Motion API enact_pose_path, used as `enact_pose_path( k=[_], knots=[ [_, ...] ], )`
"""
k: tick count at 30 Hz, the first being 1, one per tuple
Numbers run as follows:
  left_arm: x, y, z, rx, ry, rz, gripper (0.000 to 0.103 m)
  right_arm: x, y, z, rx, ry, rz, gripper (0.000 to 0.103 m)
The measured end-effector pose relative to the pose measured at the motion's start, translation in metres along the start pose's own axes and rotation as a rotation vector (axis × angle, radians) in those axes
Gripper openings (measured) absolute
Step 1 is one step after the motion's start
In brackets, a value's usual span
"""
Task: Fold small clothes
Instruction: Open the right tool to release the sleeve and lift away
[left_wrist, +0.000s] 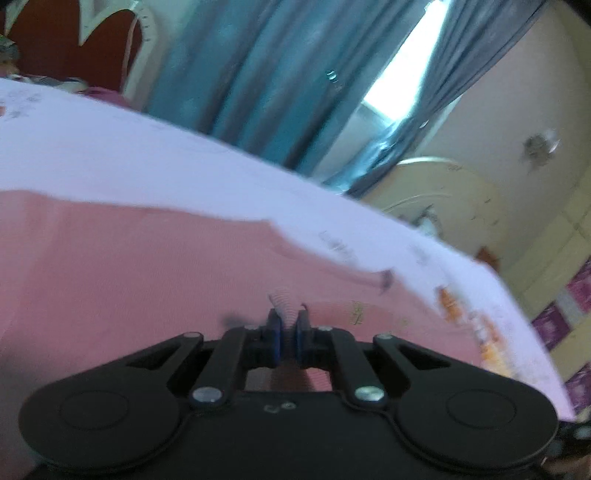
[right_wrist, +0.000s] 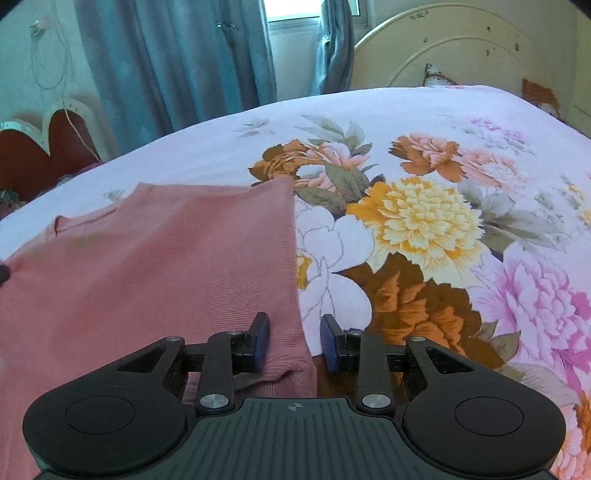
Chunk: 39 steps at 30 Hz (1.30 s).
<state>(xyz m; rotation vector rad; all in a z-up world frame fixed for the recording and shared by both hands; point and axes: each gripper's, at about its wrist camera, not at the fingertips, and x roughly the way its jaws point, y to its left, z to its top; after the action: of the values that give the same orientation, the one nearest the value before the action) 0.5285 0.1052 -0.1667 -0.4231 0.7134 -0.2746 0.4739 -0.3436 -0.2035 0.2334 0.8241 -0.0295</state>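
Note:
A pink ribbed knit garment (right_wrist: 166, 258) lies flat on the flowered bedsheet (right_wrist: 424, 221). In the right wrist view it fills the left half, its right edge running down to my right gripper (right_wrist: 294, 334). That gripper is open, its jaws straddling the garment's lower right hem corner. In the left wrist view the garment (left_wrist: 129, 266) fills the lower left. My left gripper (left_wrist: 287, 325) is shut on a pinch of the garment's ribbed edge, which sticks up between the blue pads. This view is blurred and tilted.
The bedsheet (left_wrist: 184, 158) covers the bed. Blue curtains (right_wrist: 177, 62) and a window stand behind the bed. A cream headboard (right_wrist: 461, 48) is at the far right. A red and white piece of furniture (right_wrist: 48, 147) stands at the far left.

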Motion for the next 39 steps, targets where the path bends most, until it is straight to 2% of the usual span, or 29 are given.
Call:
enact_pose_path(
  k=[1, 3, 4, 6, 8, 9, 14, 17, 18, 22, 23, 24, 25, 26, 27, 28, 30, 33, 36, 39],
  knots=[
    [0.007, 0.005, -0.005, -0.009, 0.04, 0.016, 0.007, 0.0, 0.001, 0.0, -0.003, -0.003, -0.002, 0.03],
    [0.012, 0.011, -0.007, -0.025, 0.045, -0.001, 0.008, 0.001, 0.003, 0.0, -0.026, 0.002, -0.008, 0.03],
    [0.013, 0.012, -0.005, -0.028, 0.053, 0.0, 0.013, 0.001, 0.003, 0.001, -0.035, 0.008, -0.008, 0.03],
    [0.004, 0.012, 0.001, -0.056, 0.032, 0.033, 0.028, -0.003, 0.001, 0.005, -0.024, -0.002, -0.012, 0.03],
    [-0.017, 0.003, 0.005, 0.001, -0.06, 0.1, 0.053, -0.016, 0.0, 0.009, -0.005, -0.078, -0.013, 0.03],
    [-0.023, -0.006, 0.004, 0.052, -0.09, 0.094, 0.057, -0.015, 0.001, 0.013, -0.005, -0.086, 0.005, 0.03],
    [0.009, -0.07, -0.005, 0.261, 0.03, -0.037, 0.059, 0.028, 0.041, 0.029, -0.1, -0.022, 0.094, 0.03],
    [0.044, -0.098, -0.02, 0.342, 0.101, -0.063, 0.062, 0.05, 0.065, 0.036, -0.156, -0.026, 0.088, 0.03],
    [0.055, -0.101, -0.025, 0.351, 0.123, -0.057, 0.062, 0.054, 0.067, 0.042, -0.154, -0.025, 0.109, 0.03],
    [0.066, -0.102, -0.028, 0.345, 0.097, -0.049, 0.063, 0.066, 0.069, 0.056, -0.228, -0.025, 0.143, 0.03],
    [0.069, -0.102, -0.026, 0.354, 0.086, -0.027, 0.063, 0.07, 0.063, 0.062, -0.242, -0.029, 0.134, 0.03],
    [0.066, -0.098, -0.022, 0.366, 0.072, 0.007, 0.063, 0.075, 0.054, 0.069, -0.239, -0.044, 0.069, 0.03],
    [0.061, -0.09, -0.018, 0.366, 0.063, 0.056, 0.062, 0.081, 0.036, 0.081, -0.184, -0.047, 0.001, 0.03],
    [0.059, -0.078, -0.015, 0.35, 0.064, 0.088, 0.062, 0.088, 0.012, 0.092, -0.084, -0.024, -0.023, 0.03],
    [0.056, -0.067, -0.013, 0.327, 0.06, 0.095, 0.062, 0.092, -0.004, 0.098, -0.015, -0.01, 0.03, 0.03],
    [0.053, -0.058, -0.011, 0.308, 0.058, 0.095, 0.062, 0.092, -0.008, 0.102, -0.019, -0.005, 0.04, 0.03],
    [0.046, -0.053, -0.004, 0.282, 0.053, 0.105, 0.06, 0.083, 0.0, 0.106, -0.104, -0.046, 0.011, 0.03],
    [0.027, -0.06, 0.001, 0.237, -0.002, 0.092, 0.06, 0.077, 0.006, 0.109, -0.11, -0.054, 0.04, 0.005],
    [0.024, -0.078, -0.003, 0.277, 0.0, 0.05, 0.06, 0.086, 0.015, 0.101, -0.155, 0.011, 0.03, 0.0],
    [0.033, -0.087, -0.015, 0.326, 0.072, 0.082, 0.06, 0.082, 0.015, 0.094, -0.152, 0.04, 0.022, 0.0]
  ],
)
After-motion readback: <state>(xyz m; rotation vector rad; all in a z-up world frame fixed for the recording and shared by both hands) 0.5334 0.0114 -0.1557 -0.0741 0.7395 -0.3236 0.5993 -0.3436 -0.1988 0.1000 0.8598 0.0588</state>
